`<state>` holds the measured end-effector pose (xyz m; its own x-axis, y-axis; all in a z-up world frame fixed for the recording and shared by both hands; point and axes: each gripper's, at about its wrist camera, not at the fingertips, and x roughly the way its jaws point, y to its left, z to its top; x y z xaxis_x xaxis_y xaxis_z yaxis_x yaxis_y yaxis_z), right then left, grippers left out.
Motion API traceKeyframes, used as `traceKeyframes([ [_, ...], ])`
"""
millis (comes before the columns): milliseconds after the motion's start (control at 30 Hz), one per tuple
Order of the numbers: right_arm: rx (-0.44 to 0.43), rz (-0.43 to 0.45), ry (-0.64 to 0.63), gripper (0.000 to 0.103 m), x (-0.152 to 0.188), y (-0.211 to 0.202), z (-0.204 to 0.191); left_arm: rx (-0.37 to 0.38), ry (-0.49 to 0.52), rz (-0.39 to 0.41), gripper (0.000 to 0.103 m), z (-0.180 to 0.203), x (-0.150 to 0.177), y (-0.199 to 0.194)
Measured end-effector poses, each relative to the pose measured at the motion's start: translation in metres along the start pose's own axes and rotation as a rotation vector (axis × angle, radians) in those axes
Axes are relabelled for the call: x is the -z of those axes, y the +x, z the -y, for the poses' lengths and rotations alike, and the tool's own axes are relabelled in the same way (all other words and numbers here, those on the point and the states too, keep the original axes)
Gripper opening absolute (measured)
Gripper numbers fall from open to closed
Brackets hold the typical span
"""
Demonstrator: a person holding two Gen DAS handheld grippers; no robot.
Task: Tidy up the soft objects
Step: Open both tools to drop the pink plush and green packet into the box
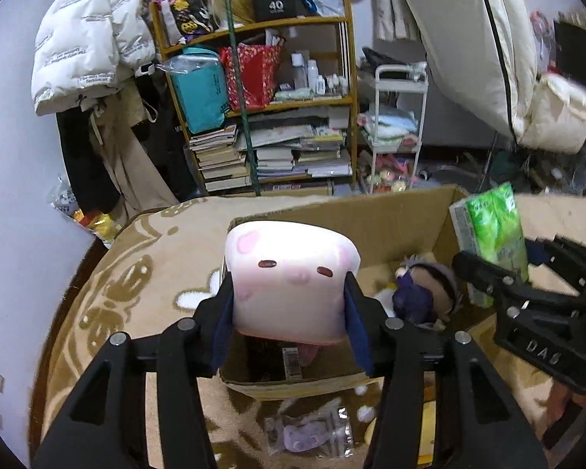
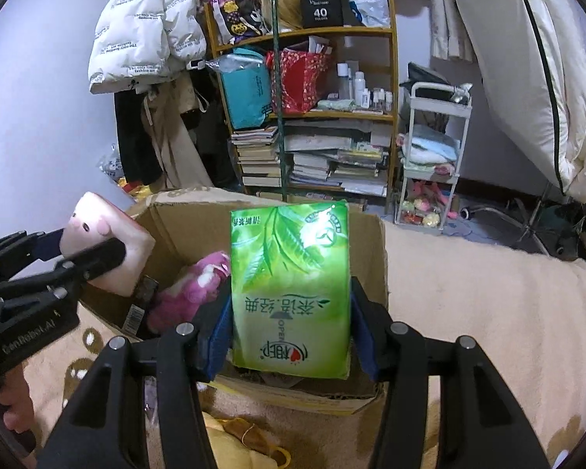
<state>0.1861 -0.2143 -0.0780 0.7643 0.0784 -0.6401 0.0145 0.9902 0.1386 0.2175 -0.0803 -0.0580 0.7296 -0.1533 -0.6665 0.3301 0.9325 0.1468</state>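
My left gripper [image 1: 291, 301] is shut on a white-pink square plush with a face [image 1: 291, 277] and holds it above the near left part of an open cardboard box [image 1: 390, 215]. The plush also shows in the right wrist view [image 2: 105, 242]. My right gripper [image 2: 291, 312] is shut on a green tissue pack [image 2: 291, 285] and holds it upright over the box [image 2: 367, 258]; the pack shows in the left wrist view [image 1: 492, 230]. Inside the box lie a dark-haired doll [image 1: 422, 293] and a pink plush [image 2: 191, 289].
The box sits on a beige patterned blanket [image 1: 136, 281]. A clear plastic packet [image 1: 312, 430] and a yellow fabric item [image 2: 234, 441] lie in front of it. Behind stand a wooden bookshelf [image 1: 273, 117], a white trolley [image 1: 398, 129] and hanging coats [image 1: 90, 39].
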Motion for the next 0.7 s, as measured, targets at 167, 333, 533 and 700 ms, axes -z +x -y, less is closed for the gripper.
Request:
traceKeyframes([
  [167,-0.007,-0.028,0.017,0.057,0.003,0.008,0.008,-0.009,-0.012,-0.014,0.056,-0.001,0.002,0.005],
  [333,-0.02,-0.039,0.022,0.065,0.006,0.01,0.01,0.0,-0.027,-0.02,0.06,-0.007,0.005,0.005],
  [533,-0.013,-0.01,-0.005,0.088,0.007,-0.004,0.004,-0.029,-0.016,0.035,0.087,-0.011,0.003,-0.014],
  [700,0.008,0.011,-0.04,0.097,0.01,-0.019,-0.002,-0.036,-0.037,0.057,0.098,-0.017,0.006,-0.034],
])
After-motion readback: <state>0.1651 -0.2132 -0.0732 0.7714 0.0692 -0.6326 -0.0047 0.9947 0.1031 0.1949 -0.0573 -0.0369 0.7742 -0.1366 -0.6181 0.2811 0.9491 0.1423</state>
